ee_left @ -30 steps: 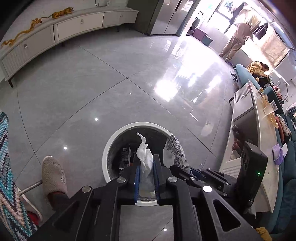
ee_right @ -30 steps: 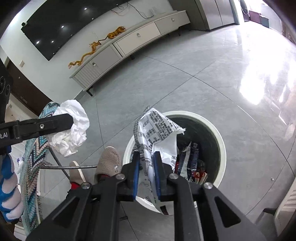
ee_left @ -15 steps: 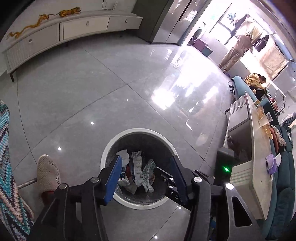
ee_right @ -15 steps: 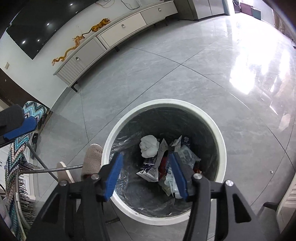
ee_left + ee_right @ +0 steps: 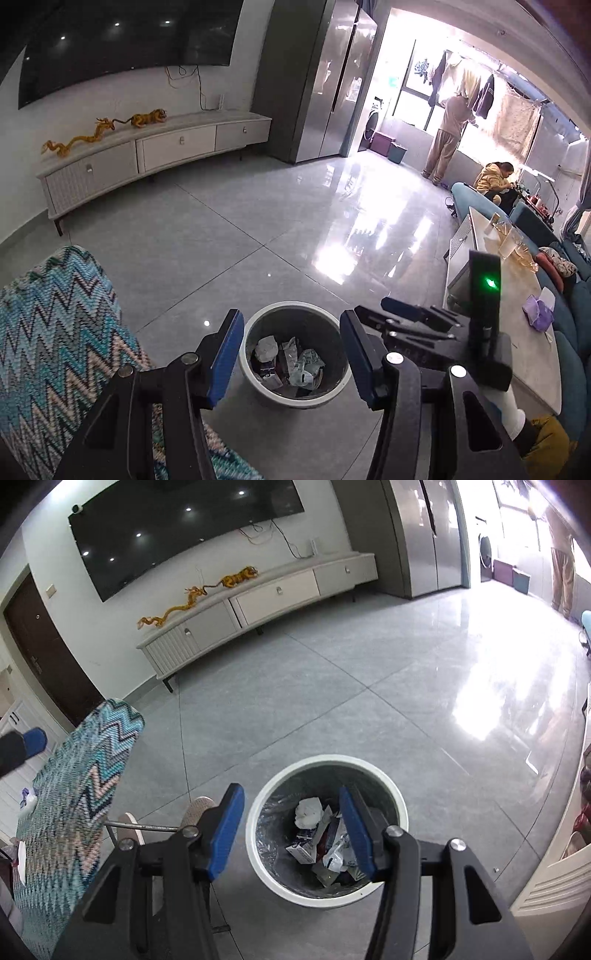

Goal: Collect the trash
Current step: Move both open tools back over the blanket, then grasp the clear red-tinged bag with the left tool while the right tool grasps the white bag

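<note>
Jaws on both my left gripper (image 5: 291,360) and right gripper (image 5: 291,832) stand wide and empty above the bin (image 5: 400,812), where the trash (image 5: 325,842) lies, so I'd lift clear of its rim before seeking more on the tabletop (image 5: 517,314).

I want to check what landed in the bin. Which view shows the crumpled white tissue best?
The right wrist view: the white tissue lies unobstructed atop the trash in the bin. The left wrist view shows it smaller and dimmer.
</note>
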### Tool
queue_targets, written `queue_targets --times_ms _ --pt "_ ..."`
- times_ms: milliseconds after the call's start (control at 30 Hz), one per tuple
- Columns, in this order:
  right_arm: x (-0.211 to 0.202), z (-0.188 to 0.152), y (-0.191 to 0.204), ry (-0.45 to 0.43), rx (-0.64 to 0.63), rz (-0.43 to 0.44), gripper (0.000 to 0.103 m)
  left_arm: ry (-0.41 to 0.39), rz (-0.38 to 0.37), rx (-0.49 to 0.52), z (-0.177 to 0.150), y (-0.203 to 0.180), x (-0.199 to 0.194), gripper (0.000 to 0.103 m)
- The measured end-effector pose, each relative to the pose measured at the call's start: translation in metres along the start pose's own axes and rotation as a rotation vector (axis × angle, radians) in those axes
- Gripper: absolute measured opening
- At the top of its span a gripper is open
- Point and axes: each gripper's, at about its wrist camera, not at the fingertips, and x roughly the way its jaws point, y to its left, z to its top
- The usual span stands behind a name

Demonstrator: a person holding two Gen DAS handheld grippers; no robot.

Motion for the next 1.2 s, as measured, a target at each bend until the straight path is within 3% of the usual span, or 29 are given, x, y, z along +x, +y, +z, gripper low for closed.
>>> queue_targets --times_ms 333,467,633,933,1200 --pt "-0.123 0.023 0.105 -0.199 -0.163 0.123 0.052 -0.169 0.136 0.011 -0.032 0.053 -0.146 0.055" --pt "-0.161 0.026 0.151 -0.248 -0.229 0.164 0.052 -0.251 0.216 -0.022 -0.052 0.083 -0.206 0.069" --pt "-0.202 0.027 0.21 -0.285 -0.311 0.229 0.052 -0.323 0.308 -0.069 -0.08 0.125 -0.272 0.069" --pt "-0.235 0.019 0.305 -0.29 -0.407 0.425 0.052 -0.351 0.471 -0.159 -0.14 0.193 -0.355 0.069" --pt "-0.212 0.002 0.372 -0.21 -0.481 0.541 0.052 -0.306 0.591 -0.268 -0.19 0.255 -0.389 0.069"
